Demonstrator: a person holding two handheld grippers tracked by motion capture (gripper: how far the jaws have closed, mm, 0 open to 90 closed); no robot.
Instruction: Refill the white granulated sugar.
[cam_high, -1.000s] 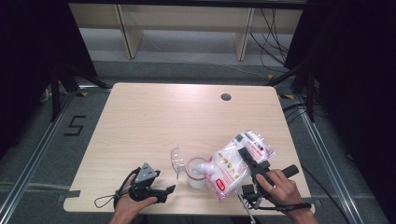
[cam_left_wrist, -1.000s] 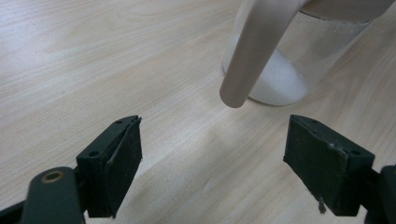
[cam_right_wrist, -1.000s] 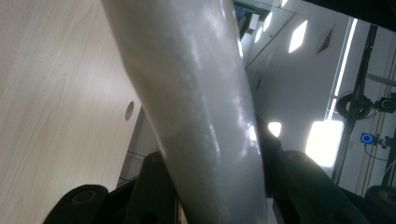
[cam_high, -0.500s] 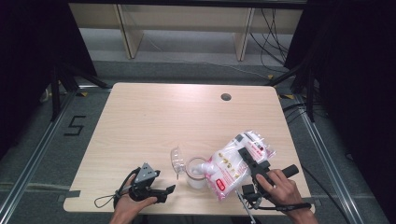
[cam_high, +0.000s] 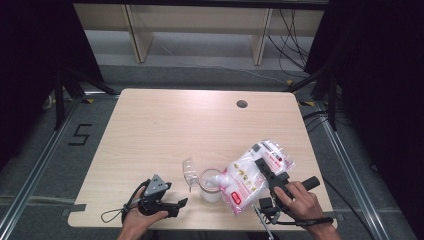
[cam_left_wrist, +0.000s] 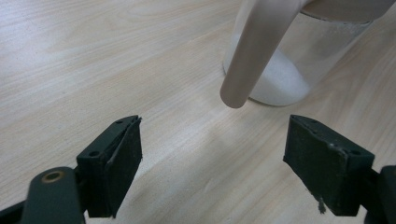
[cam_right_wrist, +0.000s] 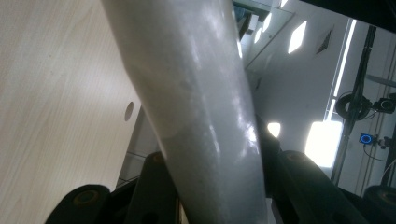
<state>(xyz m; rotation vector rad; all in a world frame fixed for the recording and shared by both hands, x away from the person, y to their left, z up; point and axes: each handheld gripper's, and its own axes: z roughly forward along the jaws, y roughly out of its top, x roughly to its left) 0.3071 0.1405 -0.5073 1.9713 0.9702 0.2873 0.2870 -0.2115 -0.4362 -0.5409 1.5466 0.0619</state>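
Note:
A clear plastic bag of white granules with a red and white label hangs tilted over a clear cup, its low corner at the cup's rim. My right gripper is shut on the bag; in the right gripper view the bag is pinched between the black jaws of the right gripper. The cup holds a layer of white granules. A clear scoop lies just left of it, its pale handle crossing in front of the cup. My left gripper rests open on the table, its jaws, in the left gripper view, pointing at the cup.
The wooden table has a round cable hole at the back right, also seen as the hole in the right gripper view. Metal floor rails run along both sides. Shelving stands beyond the far edge.

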